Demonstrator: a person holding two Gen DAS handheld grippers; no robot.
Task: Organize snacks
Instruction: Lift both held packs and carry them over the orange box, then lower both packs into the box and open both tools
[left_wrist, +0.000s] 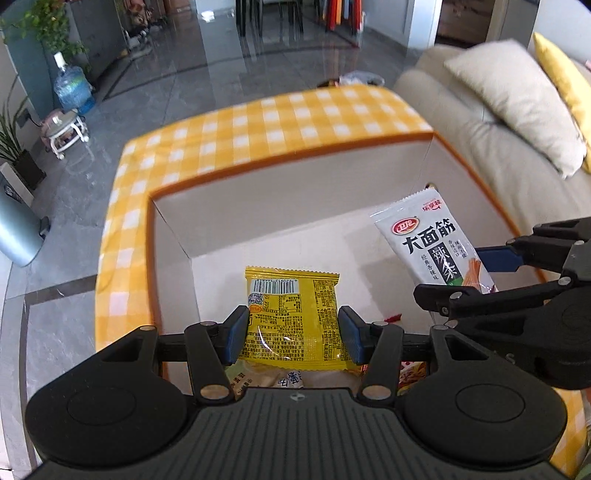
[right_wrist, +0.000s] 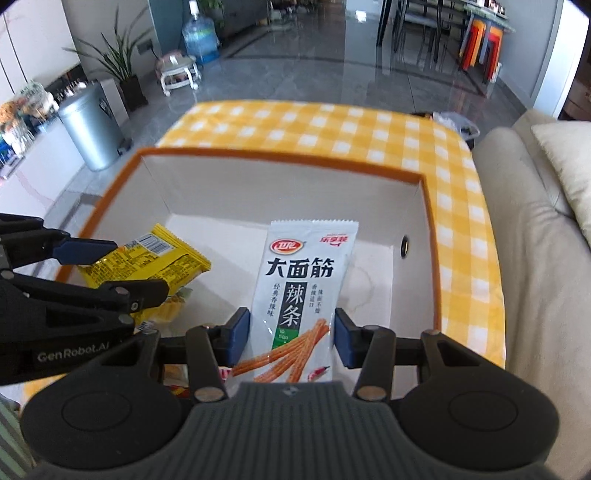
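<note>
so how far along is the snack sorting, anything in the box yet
Nothing visibly rests in the white box yet. In hand: the left gripper clamps a yellow packet and the right gripper a white spicy-strip packet, both over the box. Left: releasing them, plus loose snacks showing below the grippers.

Yellow snack packet (left_wrist: 291, 317), white spicy-strip packet (right_wrist: 303, 295), above orange-rimmed box (right_wrist: 280, 158)

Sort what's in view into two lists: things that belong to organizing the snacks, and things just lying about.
Job in hand:
- yellow snack packet, held in the left gripper
- white spicy-strip packet, held in the right gripper
- orange-rimmed box

Just about:
- metal bin
- water jug
- cushion
</note>
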